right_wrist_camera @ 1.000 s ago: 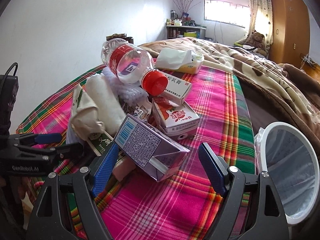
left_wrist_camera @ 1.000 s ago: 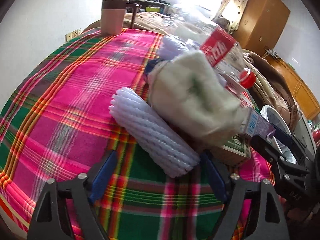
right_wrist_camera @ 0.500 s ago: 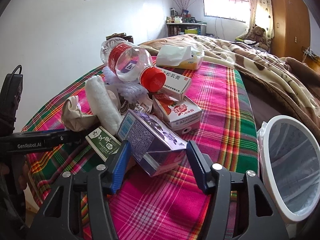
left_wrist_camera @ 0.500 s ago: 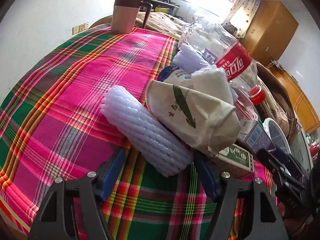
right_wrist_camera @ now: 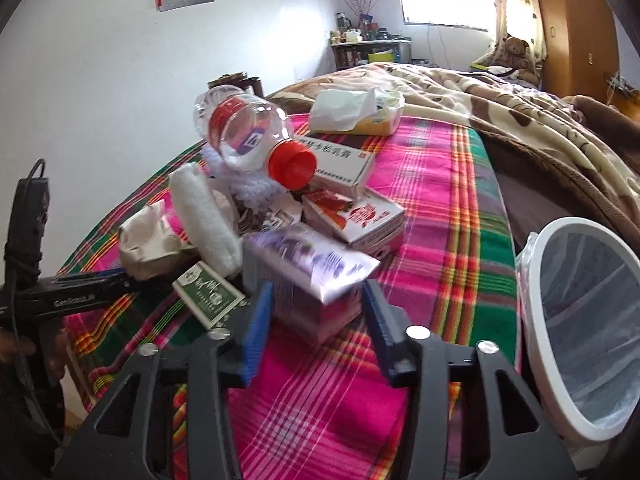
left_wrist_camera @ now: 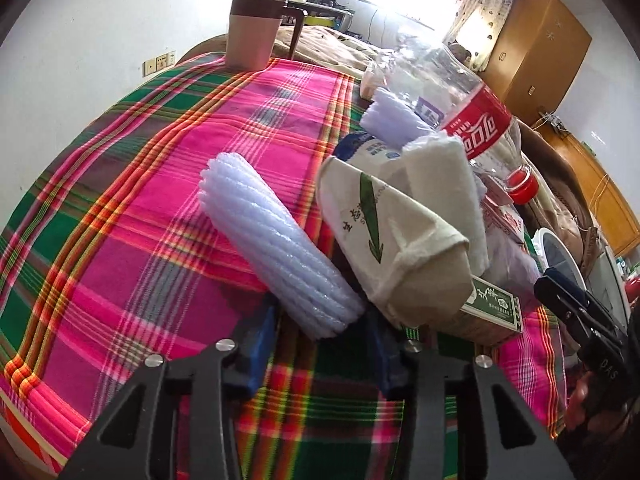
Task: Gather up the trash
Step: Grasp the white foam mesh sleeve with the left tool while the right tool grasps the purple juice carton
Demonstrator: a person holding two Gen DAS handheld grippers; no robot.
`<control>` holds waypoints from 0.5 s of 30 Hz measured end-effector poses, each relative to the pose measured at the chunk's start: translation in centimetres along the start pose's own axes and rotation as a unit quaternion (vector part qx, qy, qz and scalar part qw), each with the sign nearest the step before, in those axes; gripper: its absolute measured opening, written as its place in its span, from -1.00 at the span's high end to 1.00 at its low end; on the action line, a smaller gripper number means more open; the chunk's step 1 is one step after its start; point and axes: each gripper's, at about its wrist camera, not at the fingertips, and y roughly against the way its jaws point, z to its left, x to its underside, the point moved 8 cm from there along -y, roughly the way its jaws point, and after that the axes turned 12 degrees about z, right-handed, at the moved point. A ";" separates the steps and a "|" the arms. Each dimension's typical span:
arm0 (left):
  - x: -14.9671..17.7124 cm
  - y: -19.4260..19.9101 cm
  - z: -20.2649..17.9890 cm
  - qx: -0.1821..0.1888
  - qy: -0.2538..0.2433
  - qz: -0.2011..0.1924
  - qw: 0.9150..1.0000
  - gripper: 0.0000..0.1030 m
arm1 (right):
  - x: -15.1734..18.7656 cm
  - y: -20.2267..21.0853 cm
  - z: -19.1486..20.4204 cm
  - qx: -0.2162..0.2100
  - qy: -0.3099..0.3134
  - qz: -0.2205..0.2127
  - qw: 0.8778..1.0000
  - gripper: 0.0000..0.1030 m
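Foam roll (left_wrist_camera: 276, 248): ribbed, pale lilac tube, lying on the plaid cloth (left_wrist_camera: 120, 216)
Left gripper (left_wrist_camera: 320, 354): jaws just closing, pinching the roll's near end
Right gripper (right_wrist_camera: 316, 322): jaws just opening, astride a crumpled purple carton (right_wrist_camera: 308, 268); contact unclear
Bin (right_wrist_camera: 532, 344): white-rimmed, right

The left tongs (left_wrist_camera: 320, 344), jaws just closing, pinch the ribbed foam roll (left_wrist_camera: 276, 248) on the plaid cloth (left_wrist_camera: 132, 208).
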 end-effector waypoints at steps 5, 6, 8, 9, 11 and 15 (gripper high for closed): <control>0.3 0.3 0.4 0.002 -0.001 -0.001 1.000 0.16 | -0.5 -0.9 0.3 -0.011 0.022 0.016 1.000 -0.44; 0.3 0.3 0.5 0.004 0.001 0.000 1.000 0.16 | -0.6 -1.1 0.3 -0.007 0.027 0.018 0.999 -0.44; 0.2 0.3 0.6 0.006 0.002 0.001 1.000 0.16 | -1.0 -1.7 0.5 -0.016 0.037 0.029 0.999 -0.44; 0.2 0.3 0.7 0.008 0.004 0.002 1.000 0.16 | -1.0 -1.9 0.5 -0.024 0.039 0.034 0.998 -0.44; 0.1 0.3 0.8 0.011 0.005 0.004 1.000 0.16 | -1.3 -2.2 0.7 -0.034 0.046 0.039 0.998 -0.44; -0.1 0.2 0.9 0.023 0.012 0.009 1.000 0.12 | -1.7 -3.1 1.3 -0.052 0.079 0.060 0.994 -0.50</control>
